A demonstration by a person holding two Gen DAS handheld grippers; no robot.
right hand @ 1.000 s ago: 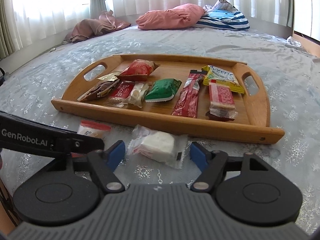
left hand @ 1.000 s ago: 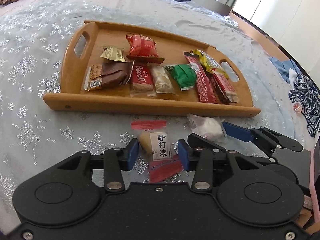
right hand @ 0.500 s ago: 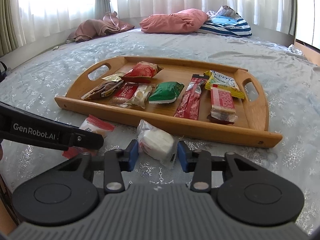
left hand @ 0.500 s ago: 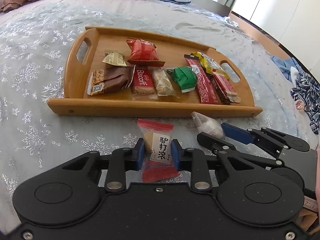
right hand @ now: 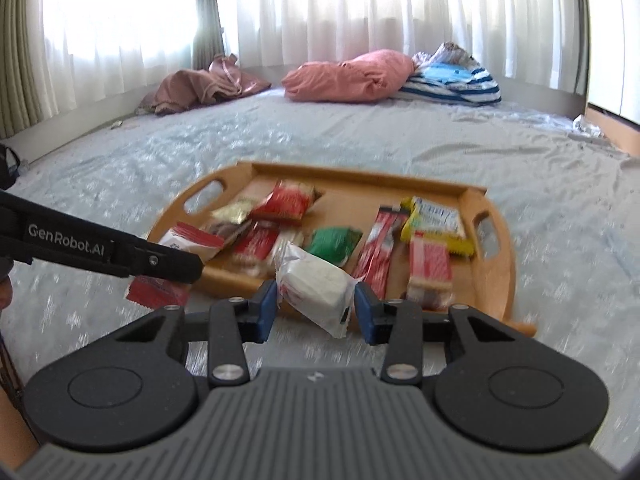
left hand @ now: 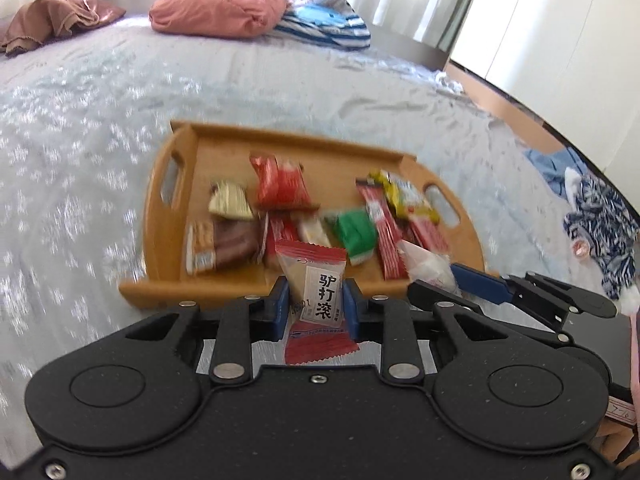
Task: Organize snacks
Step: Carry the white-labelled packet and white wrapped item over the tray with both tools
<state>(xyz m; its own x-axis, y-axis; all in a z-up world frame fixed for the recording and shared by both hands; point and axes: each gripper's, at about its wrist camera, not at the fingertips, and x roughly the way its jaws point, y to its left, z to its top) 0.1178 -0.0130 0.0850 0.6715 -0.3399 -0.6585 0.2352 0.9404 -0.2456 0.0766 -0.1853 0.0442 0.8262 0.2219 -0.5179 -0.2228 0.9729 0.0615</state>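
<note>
1. Left gripper (left hand: 314,306): blue pads clamped on the clear packet with red crimped ends and black Chinese characters (left hand: 316,300), now lifted off the pale blue snowflake-print bedspread (left hand: 80,184) and held in front of the near rim of the oval wooden tray with cut-out handles (left hand: 168,292); a second ago lying flat on the cover between parted pads, half a second ago just pinched there.
2. Right gripper (right hand: 316,308): blue pads squeezed on the clear wrapper with a white block inside (right hand: 316,290), likewise raised from the bedspread (right hand: 560,220) and tilted, one corner drooping toward the camera; a second ago resting on the cover between wide-open pads.
3. Both views pitched up since then, with more of the white curtains (right hand: 360,12) showing and motion blur over the tray (right hand: 500,280) contents.
4. On the tray, unmoved: red pouch (left hand: 280,180), gold foil packet (left hand: 230,202), brown wrapper (left hand: 228,246), green packet (left hand: 356,232), long red stick pack (left hand: 382,228), yellow packet (left hand: 402,196).
5. Seen from the right wrist, black left gripper arm (right hand: 100,246) crossing in front of the tray's left end, partly hiding the packets there.
6. Farther back: pink bundle (right hand: 348,76), striped blue-and-white bundle (right hand: 452,76), brownish cloth heap (right hand: 204,84).
</note>
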